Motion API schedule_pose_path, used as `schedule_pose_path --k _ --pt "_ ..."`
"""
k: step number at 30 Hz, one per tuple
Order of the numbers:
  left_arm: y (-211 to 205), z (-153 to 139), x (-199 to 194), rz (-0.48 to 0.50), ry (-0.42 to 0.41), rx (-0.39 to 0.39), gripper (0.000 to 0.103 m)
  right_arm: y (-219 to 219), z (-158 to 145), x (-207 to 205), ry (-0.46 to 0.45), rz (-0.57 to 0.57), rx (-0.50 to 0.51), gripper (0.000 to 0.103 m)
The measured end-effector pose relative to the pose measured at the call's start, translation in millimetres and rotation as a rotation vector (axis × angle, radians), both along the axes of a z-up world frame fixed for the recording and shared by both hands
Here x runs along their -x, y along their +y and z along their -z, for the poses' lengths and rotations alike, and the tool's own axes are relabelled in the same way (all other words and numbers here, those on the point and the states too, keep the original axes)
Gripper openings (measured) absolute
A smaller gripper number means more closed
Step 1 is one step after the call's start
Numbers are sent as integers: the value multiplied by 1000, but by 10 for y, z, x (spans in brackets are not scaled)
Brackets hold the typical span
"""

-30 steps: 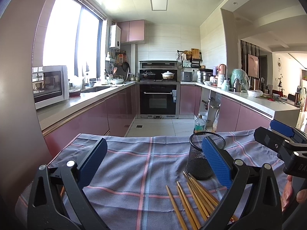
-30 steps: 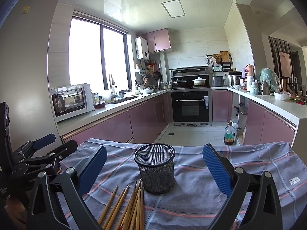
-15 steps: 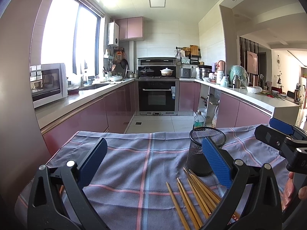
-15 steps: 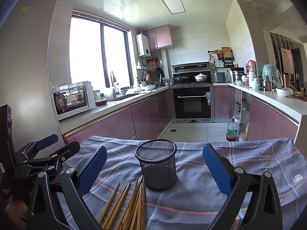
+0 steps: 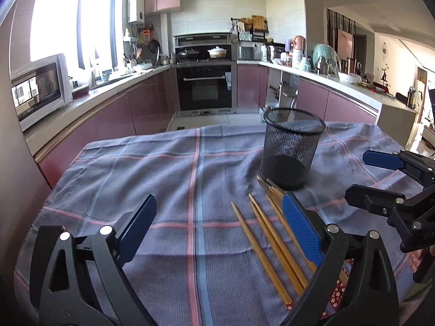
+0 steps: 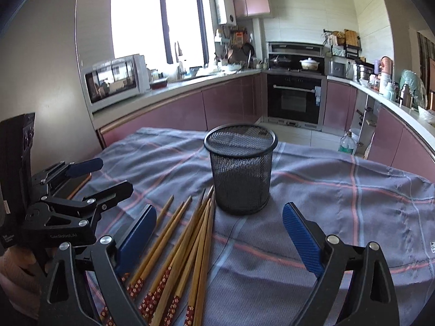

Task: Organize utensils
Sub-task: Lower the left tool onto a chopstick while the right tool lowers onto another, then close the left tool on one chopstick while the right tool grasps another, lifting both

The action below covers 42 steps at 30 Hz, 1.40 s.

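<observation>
A black mesh cup [image 5: 292, 148] stands upright and empty on the plaid cloth [image 5: 163, 179]. It also shows in the right wrist view [image 6: 241, 172]. Several wooden chopsticks [image 5: 269, 239] with red patterned ends lie loose in front of the cup, also in the right wrist view [image 6: 185, 247]. My left gripper [image 5: 220, 233] is open and empty above the cloth, left of the chopsticks. My right gripper [image 6: 218, 237] is open and empty above the chopsticks, short of the cup. The right gripper shows at the right edge of the left wrist view [image 5: 380, 182].
The cloth covers a table whose far edge drops to the kitchen floor. Counters with pink cabinets [image 6: 228, 103], a microwave [image 6: 114, 78] and an oven [image 5: 204, 87] lie beyond. The left gripper shows at the left of the right wrist view [image 6: 89, 176].
Both grippers have tilted down and moved closer to the table. The chopsticks and cup now sit larger and higher in both views. Both grippers stay open.
</observation>
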<state>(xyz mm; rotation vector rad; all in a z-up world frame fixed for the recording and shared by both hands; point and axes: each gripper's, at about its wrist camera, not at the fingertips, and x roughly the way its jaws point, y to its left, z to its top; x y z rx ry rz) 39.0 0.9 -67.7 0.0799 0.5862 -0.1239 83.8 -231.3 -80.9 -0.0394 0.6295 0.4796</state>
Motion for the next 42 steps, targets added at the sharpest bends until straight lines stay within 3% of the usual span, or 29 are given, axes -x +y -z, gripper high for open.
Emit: schedule_pose_path --k 5,14,26,31,33,35,42 --pt "-53 308 -145 55 91 0 76 94 272 -140 147 -36 45 60" --pt "-172 534 -329 132 248 35 53 128 484 -283 254 -55 47 29" --pt "-229 623 -474 174 334 40 37 300 534 -379 264 -92 149 27" --pt "-188 597 -486 174 347 49 26 367 532 -400 254 -101 195 24" --pt "-159 600 -481 173 352 59 19 381 535 -406 256 -111 197 20" --pt "-134 600 -491 170 358 69 18 380 533 -413 265 -120 187 8" --pt "-78 585 -490 162 371 91 9 301 507 -397 283 -122 118 6"
